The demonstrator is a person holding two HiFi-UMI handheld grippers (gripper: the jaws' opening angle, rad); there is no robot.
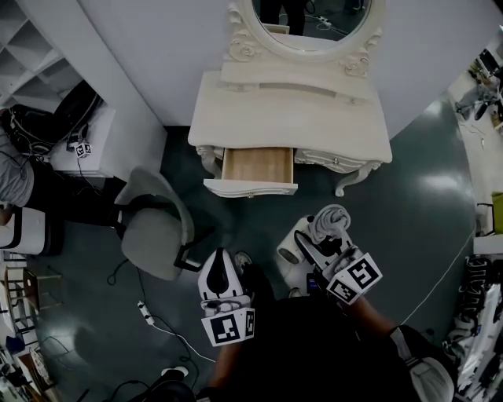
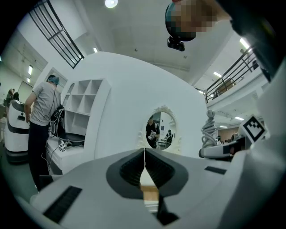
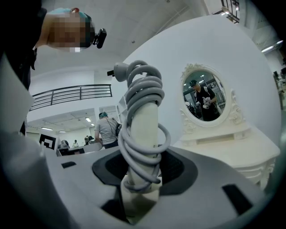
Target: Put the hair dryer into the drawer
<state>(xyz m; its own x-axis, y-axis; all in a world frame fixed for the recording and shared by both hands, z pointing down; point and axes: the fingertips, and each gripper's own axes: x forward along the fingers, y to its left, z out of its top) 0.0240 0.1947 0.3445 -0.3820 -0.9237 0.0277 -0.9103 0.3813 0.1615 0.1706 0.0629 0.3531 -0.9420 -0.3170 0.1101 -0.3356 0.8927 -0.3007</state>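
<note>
A white hair dryer (image 1: 297, 245) with its grey cord coiled round the handle (image 3: 144, 127) stands upright between the pads of my right gripper (image 3: 143, 174), which is shut on that handle. In the head view this right gripper (image 1: 321, 250) is in front of the cream dressing table (image 1: 291, 118), to the right of its open drawer (image 1: 257, 165). The drawer shows a bare wooden bottom. My left gripper (image 1: 221, 265) hangs beside the right one, below the drawer. The jaws of the left gripper (image 2: 144, 166) meet with nothing between them. Past them a strip of the drawer (image 2: 150, 193) shows.
A grey swivel chair (image 1: 153, 228) stands left of the drawer, with a power strip and cable (image 1: 149, 314) on the floor near it. An oval mirror (image 1: 310, 23) tops the table. A person in a grey shirt (image 2: 42, 107) stands at white shelves far left.
</note>
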